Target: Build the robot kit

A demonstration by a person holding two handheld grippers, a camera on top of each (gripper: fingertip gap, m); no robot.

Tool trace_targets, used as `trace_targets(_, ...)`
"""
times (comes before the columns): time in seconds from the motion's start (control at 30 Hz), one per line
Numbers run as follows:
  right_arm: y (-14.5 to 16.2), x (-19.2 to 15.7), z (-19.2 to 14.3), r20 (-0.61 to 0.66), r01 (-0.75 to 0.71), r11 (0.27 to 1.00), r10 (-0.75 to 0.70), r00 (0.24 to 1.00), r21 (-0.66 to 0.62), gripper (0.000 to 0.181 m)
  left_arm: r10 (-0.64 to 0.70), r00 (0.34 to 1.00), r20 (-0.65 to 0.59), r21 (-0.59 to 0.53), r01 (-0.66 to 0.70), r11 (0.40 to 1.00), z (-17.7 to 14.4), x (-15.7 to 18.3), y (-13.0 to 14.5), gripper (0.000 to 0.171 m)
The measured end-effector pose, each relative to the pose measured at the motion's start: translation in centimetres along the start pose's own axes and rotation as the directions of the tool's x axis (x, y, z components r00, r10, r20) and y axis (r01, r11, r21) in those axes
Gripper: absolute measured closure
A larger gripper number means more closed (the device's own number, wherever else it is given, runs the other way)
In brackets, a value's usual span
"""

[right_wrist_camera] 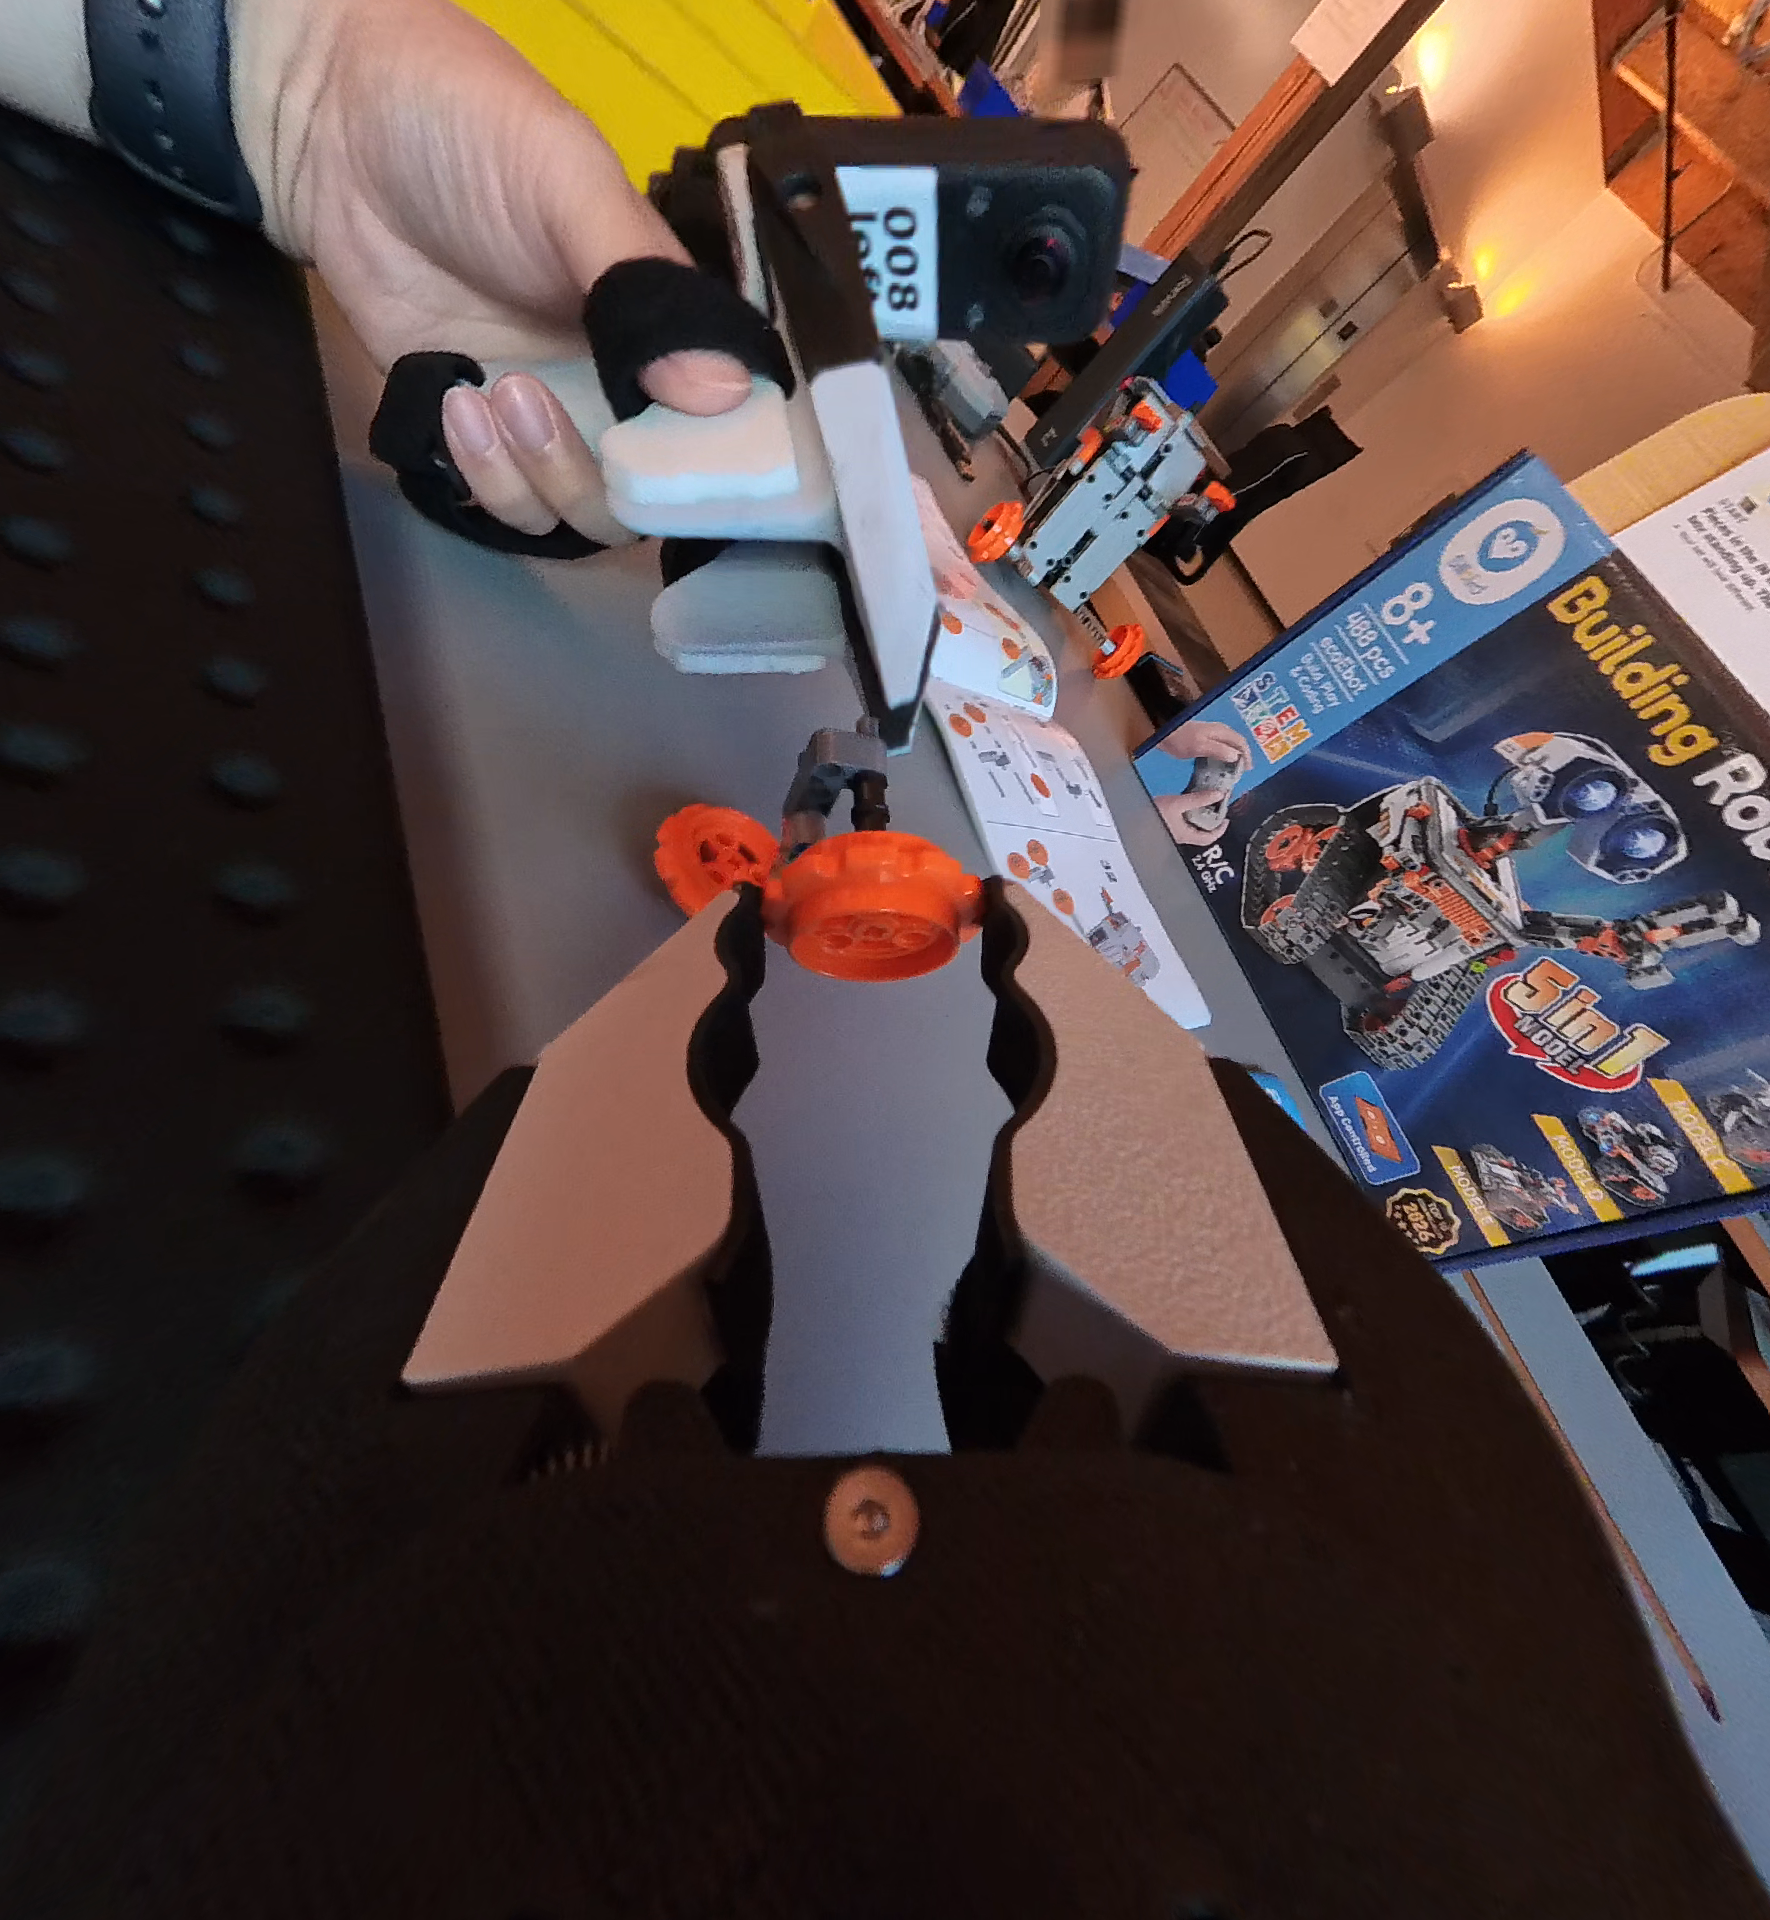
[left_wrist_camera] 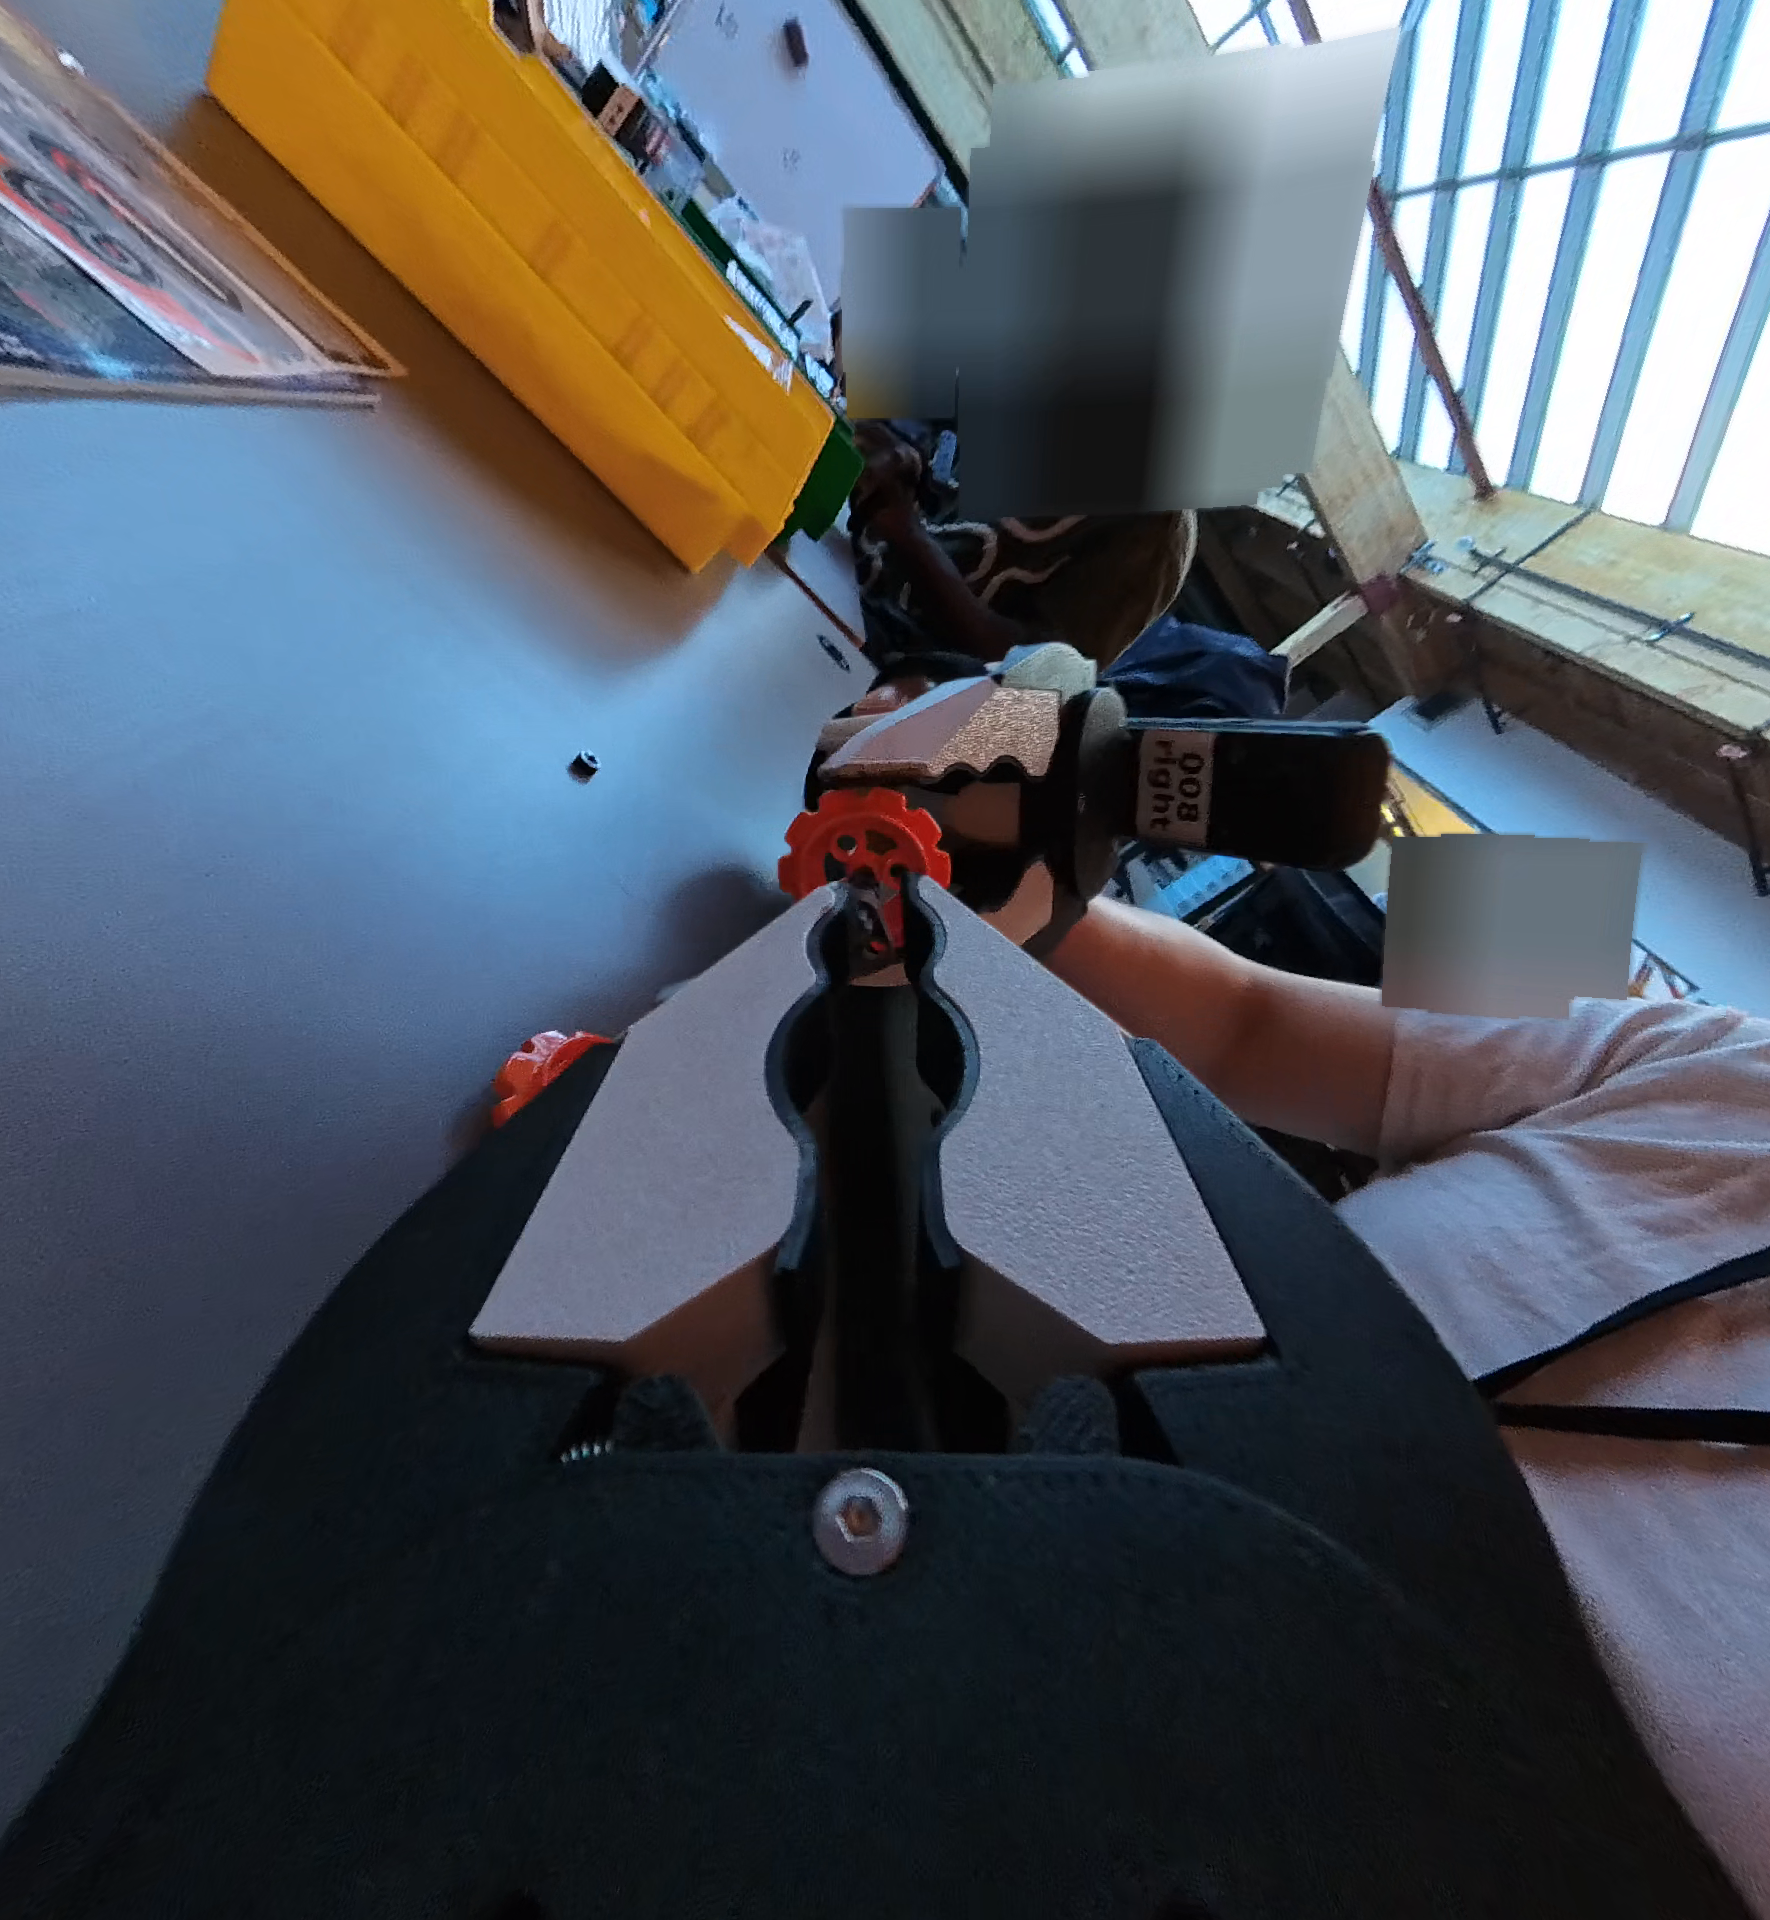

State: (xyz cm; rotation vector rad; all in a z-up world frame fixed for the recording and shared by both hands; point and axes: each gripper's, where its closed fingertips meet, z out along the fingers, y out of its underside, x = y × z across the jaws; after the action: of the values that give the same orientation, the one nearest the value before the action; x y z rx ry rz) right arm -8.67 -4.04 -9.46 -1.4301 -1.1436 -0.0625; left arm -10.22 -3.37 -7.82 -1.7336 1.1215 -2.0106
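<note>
In the left wrist view my left gripper (left_wrist_camera: 870, 902) is shut on a small grey and black connector piece (left_wrist_camera: 868, 925) at its fingertips. The same piece (right_wrist_camera: 839, 774) shows under the left gripper (right_wrist_camera: 889, 722) in the right wrist view. My right gripper (right_wrist_camera: 870, 906) is shut on an orange toothed wheel (right_wrist_camera: 860, 925), gripped by its rim. The wheel (left_wrist_camera: 865, 847) sits right against the connector's end, with the right gripper (left_wrist_camera: 917, 795) behind it. Both are held above the grey table (left_wrist_camera: 237, 831). A second orange wheel (right_wrist_camera: 709, 852) lies on the table just beyond.
A picture box of a building kit (right_wrist_camera: 1535, 883) lies to the right, with an open instruction booklet (right_wrist_camera: 1047, 810) beside it. A part-built grey and orange model (right_wrist_camera: 1109, 520) stands farther back. Yellow bins (left_wrist_camera: 548, 260) line the table edge. A small black part (left_wrist_camera: 582, 766) lies loose. The tips of both grippers are at nearly the same place. Left tips and right tips are each some 35 cm from the building kit (right_wrist_camera: 1535, 883).
</note>
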Motion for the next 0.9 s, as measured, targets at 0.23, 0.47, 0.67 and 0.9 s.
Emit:
trace_targets(0.23, 0.3, 0.3, 0.0, -0.036, 0.05, 0.998, -0.051, 0.998, -0.036, 0.14, -0.01, 0.999, 0.044, -0.002, 0.01, 1.0, -0.2, -0.7, 0.1, 0.161)
trace_targets(0.47, -0.1, 0.7, -0.1, -0.042, 0.044, 0.999, -0.045, 0.998, -0.018, 0.14, 0.002, 1.0, 0.016, -0.025, -0.001, 1.0, 0.2, -0.3, 0.2, 0.171)
trace_targets(0.67, -0.9, 3.3, -0.1, -0.001, 0.088, 0.996, -0.088, 0.996, -0.007, 0.14, 0.033, 0.999, 0.002, -0.008, -0.033, 0.999, 0.5, 0.5, -2.2, 0.171)
trace_targets(0.9, -1.4, 9.4, 0.7, -0.015, 0.04, 0.999, -0.039, 0.999, 0.03, 0.14, 0.097, 0.995, -0.008, 0.026, -0.097, 0.995, 0.8, 0.6, -8.1, 0.156)
